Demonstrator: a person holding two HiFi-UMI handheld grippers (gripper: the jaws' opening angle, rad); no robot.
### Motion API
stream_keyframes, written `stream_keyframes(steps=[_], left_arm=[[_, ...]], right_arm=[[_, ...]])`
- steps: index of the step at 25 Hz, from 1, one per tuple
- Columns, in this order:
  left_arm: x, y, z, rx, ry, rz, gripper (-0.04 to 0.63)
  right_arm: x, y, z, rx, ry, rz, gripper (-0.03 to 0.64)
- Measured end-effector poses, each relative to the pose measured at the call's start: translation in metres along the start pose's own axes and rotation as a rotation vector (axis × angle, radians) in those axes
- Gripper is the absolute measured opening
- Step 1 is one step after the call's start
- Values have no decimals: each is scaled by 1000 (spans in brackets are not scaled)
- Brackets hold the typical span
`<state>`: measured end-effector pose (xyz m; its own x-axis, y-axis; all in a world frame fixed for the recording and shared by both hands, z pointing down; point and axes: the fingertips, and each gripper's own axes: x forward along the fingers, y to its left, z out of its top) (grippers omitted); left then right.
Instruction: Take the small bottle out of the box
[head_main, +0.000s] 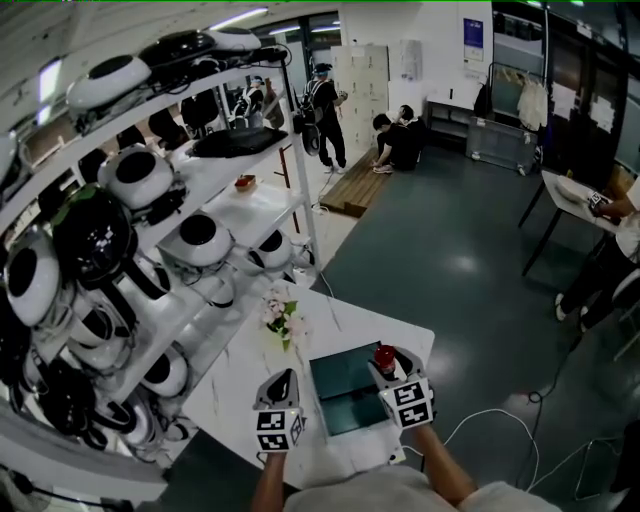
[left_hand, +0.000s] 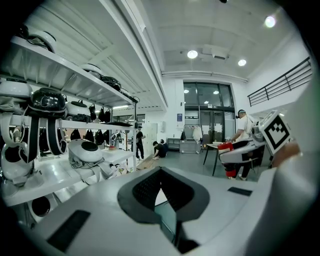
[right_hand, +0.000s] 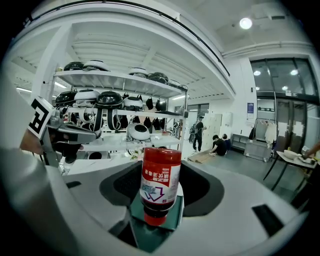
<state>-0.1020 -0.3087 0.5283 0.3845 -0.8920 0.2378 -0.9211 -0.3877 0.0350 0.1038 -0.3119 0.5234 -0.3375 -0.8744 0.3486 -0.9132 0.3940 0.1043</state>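
one small bottle (right_hand: 160, 182), upright with cap down, sits clamped in the right claw (head_main: 392, 375) over the box (head_main: 343, 398); left claw (head_main: 283, 388) together, empty

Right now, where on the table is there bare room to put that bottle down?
Bare tabletop lies beyond the box, between the flowers and the far corner, and left of the box. The shelves alongside are crowded.
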Motion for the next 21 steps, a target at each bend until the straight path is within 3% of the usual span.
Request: stream_keyframes(steps=[21], left_arm=[[6, -5, -4, 16, 16, -23, 18]], right_arm=[[-1, 1, -8, -10, 22, -3, 247]])
